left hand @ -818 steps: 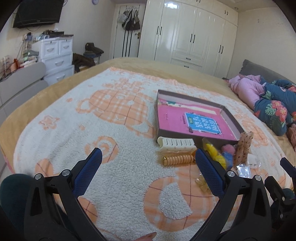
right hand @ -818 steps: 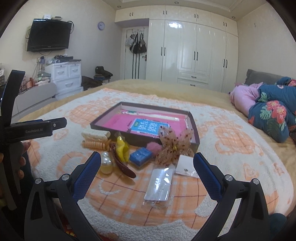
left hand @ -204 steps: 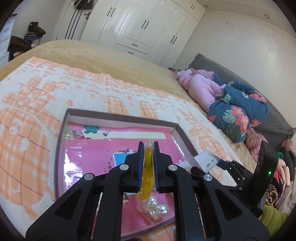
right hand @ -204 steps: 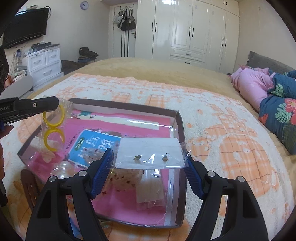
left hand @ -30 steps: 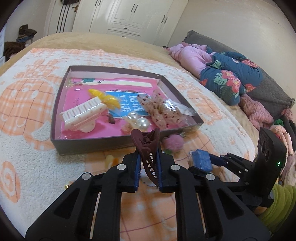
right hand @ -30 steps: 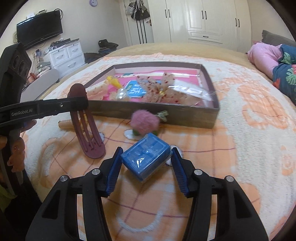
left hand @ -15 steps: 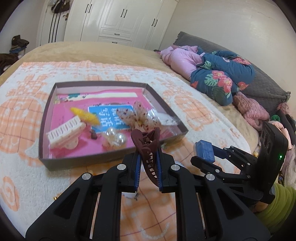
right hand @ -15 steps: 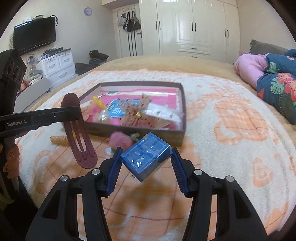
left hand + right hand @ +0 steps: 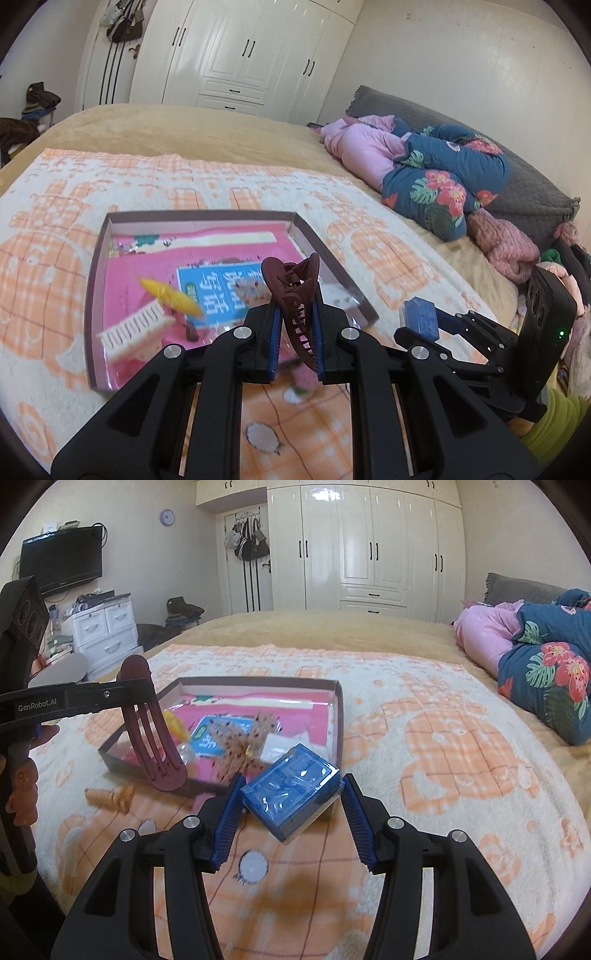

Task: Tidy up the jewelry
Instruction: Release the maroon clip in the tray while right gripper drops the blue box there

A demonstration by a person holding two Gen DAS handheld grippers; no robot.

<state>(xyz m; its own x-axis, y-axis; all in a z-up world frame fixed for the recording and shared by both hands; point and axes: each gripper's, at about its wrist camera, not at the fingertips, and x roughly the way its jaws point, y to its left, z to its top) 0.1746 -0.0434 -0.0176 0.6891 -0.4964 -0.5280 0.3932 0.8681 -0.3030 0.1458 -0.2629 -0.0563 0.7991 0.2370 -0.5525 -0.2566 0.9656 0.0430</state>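
My left gripper (image 9: 295, 314) is shut on a dark red claw hair clip (image 9: 293, 291), held above the near edge of the shallow box (image 9: 94, 280); the clip also shows in the right wrist view (image 9: 155, 734). My right gripper (image 9: 291, 794) is shut on a blue box (image 9: 291, 792), held in the air just short of the shallow box's near right corner (image 9: 338, 705); it also shows in the left wrist view (image 9: 421, 315). Inside lie a white comb clip (image 9: 135, 326), a yellow clip (image 9: 171, 295) and a speckled bow (image 9: 240, 738).
A coiled orange hair tie (image 9: 107, 795) lies on the blanket in front of the box. A pink pompom (image 9: 303, 376) lies under my left gripper. Folded pink and blue floral bedding (image 9: 424, 173) sits at the right. Wardrobes (image 9: 369, 546) stand behind the bed.
Both grippers have risen and moved forward toward the box, carrying the hair clip and the blue box. The box now sits closer in both views.
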